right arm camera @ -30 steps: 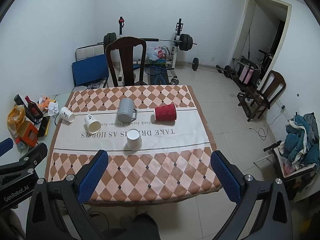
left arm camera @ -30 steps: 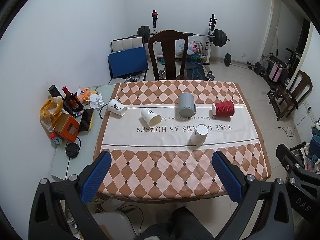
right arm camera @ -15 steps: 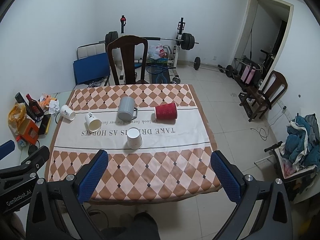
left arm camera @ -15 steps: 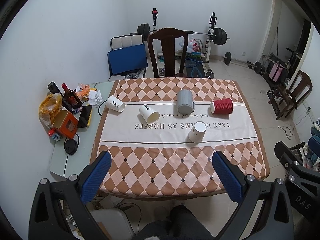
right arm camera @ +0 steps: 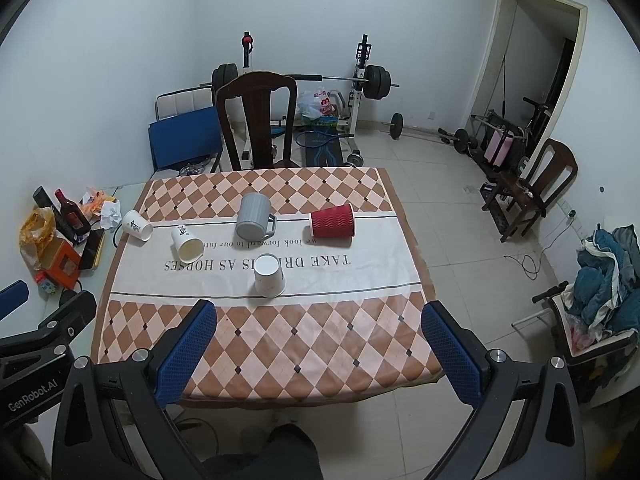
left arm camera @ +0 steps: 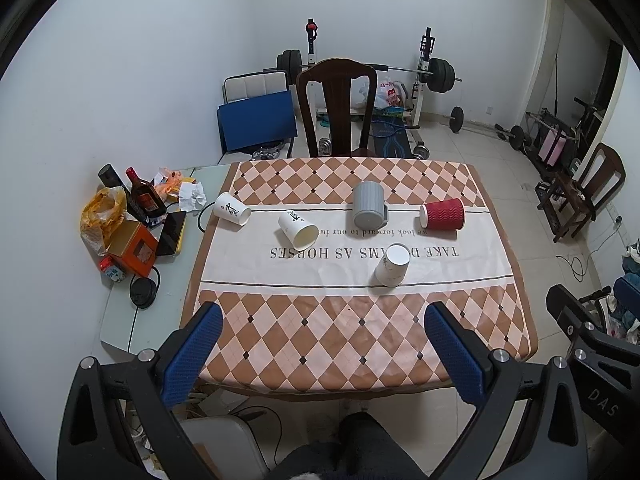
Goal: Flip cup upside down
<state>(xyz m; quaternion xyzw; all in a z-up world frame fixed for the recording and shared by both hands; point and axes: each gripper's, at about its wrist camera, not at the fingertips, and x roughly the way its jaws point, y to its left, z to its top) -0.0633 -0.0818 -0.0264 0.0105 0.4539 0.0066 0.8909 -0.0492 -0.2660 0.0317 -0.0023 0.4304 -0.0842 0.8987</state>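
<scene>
On the checkered table point(left arm camera: 320, 344) lie several cups. A white paper cup point(left arm camera: 392, 266) point(right arm camera: 270, 275) stands upside down near the middle. A grey mug point(left arm camera: 368, 205) point(right arm camera: 253, 217), a red paper cup point(left arm camera: 442, 215) point(right arm camera: 333, 222) and two white paper cups point(left arm camera: 298, 230) point(left arm camera: 232, 209) lie on their sides. My left gripper point(left arm camera: 322, 352) is open and empty, high above the table's near edge. My right gripper point(right arm camera: 318, 350) is open and empty too, beside it, also over the near edge.
A side table on the left holds a bottle point(left arm camera: 144, 198), an orange box point(left arm camera: 134, 248), bags and crumpled paper. A wooden chair point(left arm camera: 338, 108) stands behind the table. Weights and a barbell rack point(left arm camera: 428, 72) stand by the far wall. Another chair point(right arm camera: 532, 190) is at right.
Both grippers have drawn back and up a little, so the table looks smaller and farther. The cups have not moved. Both grippers stay open.
</scene>
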